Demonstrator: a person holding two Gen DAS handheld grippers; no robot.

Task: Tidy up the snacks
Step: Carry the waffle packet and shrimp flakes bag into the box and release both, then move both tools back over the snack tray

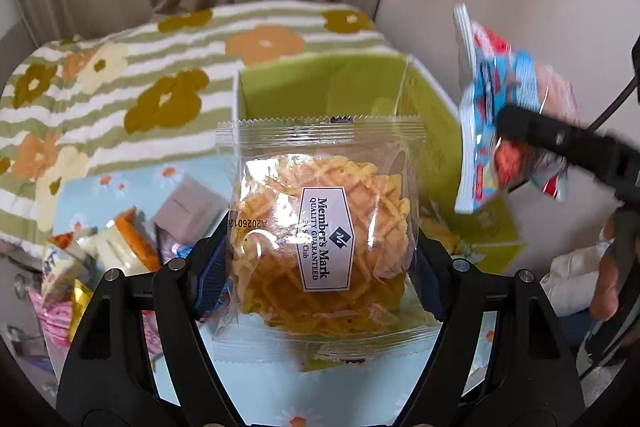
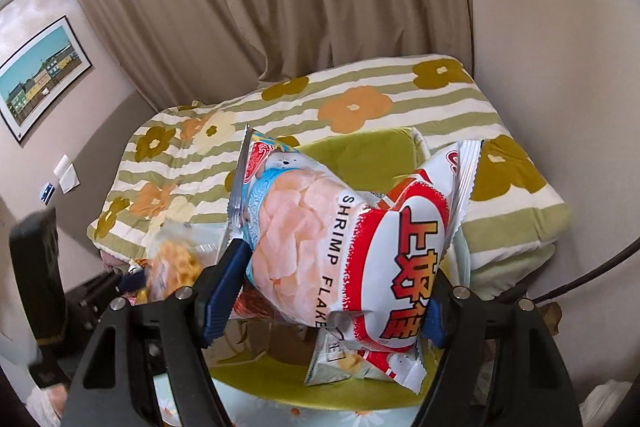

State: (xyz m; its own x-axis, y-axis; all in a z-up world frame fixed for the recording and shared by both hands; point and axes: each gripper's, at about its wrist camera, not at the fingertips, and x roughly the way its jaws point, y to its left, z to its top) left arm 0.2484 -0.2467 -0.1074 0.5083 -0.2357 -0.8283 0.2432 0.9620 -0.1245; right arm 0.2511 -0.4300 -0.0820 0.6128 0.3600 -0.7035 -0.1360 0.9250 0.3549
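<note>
While clamped: shrimp flakes bag (image 2: 340,251) between pads (image 2: 222,287).

One clear plastic packet of golden crispy snack (image 1: 320,239), white label, between left claw's fingers. One white-red-blue foil bag of shrimp flakes (image 2: 340,251) between right claw's fingers. One green open box (image 1: 340,87) just beyond left claw. One small silver packet (image 2: 340,359) inside box, below right claw. Loose pile of small wrapped snacks (image 1: 116,247) left of left claw; count unclear, at least five.
</note>
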